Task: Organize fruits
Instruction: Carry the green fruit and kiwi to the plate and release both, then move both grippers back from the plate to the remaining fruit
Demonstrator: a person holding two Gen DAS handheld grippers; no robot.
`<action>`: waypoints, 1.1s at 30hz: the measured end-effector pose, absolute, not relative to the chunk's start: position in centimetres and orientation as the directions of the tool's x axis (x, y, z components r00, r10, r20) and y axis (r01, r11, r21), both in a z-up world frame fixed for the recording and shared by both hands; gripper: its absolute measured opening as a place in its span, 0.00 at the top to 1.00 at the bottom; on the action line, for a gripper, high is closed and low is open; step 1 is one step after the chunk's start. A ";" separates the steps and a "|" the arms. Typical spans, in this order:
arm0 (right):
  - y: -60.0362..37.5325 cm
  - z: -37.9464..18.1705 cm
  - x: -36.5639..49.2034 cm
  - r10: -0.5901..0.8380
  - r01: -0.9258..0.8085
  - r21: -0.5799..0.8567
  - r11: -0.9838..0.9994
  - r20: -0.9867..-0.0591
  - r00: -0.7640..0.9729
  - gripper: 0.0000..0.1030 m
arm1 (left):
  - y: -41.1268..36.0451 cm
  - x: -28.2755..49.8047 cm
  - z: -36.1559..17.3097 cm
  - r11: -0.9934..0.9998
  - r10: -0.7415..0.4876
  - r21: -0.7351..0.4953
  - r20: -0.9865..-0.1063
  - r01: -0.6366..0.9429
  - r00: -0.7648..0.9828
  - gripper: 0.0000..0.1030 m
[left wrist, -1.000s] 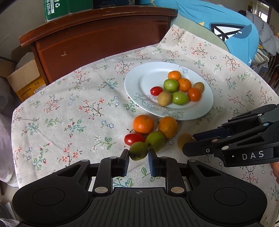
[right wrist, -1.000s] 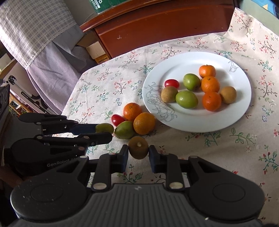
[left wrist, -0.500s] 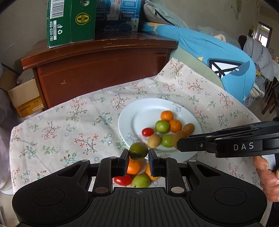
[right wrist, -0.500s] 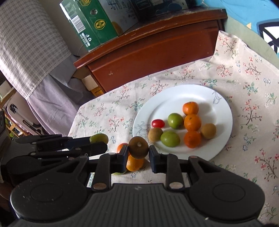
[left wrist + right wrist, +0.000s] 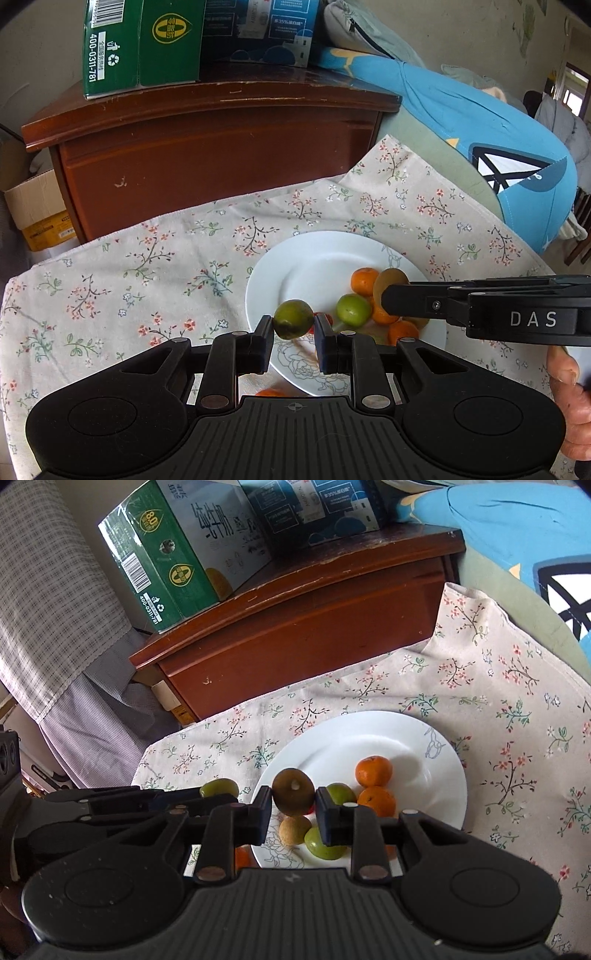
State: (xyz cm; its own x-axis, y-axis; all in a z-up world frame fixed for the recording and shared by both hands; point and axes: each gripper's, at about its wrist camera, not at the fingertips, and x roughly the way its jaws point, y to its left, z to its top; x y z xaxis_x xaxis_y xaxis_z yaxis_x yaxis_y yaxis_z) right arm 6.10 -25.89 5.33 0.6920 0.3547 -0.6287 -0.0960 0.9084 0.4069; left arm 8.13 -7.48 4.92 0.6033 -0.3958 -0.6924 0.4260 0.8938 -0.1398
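My left gripper (image 5: 294, 326) is shut on a green fruit (image 5: 293, 318) and holds it above the near left rim of the white plate (image 5: 303, 266). My right gripper (image 5: 293, 802) is shut on a brown kiwi (image 5: 293, 791) and holds it above the plate (image 5: 436, 790). The plate carries several small oranges (image 5: 373, 771), green fruits (image 5: 352, 309), a brown fruit (image 5: 294, 830) and a mostly hidden red tomato. The right gripper with its kiwi (image 5: 391, 282) shows in the left wrist view; the left gripper with its fruit (image 5: 218, 787) shows in the right wrist view.
The plate sits on a floral tablecloth (image 5: 147, 266). An orange (image 5: 273, 392) lies on the cloth just in front of the plate, mostly hidden. Behind stands a brown wooden cabinet (image 5: 221, 147) with a green carton (image 5: 140, 44). A blue cushion (image 5: 480, 140) is at the right.
Both grippers have lifted their fruits off the cloth and carried them forward over the plate. The loose fruits on the cloth have dropped out of sight under the grippers.
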 end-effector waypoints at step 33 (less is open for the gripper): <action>-25.6 4.6 7.1 0.342 -0.069 0.417 0.906 -0.629 0.698 0.69 | -4.4 8.2 6.5 0.946 -0.320 -0.205 -0.709 0.251 0.628 0.26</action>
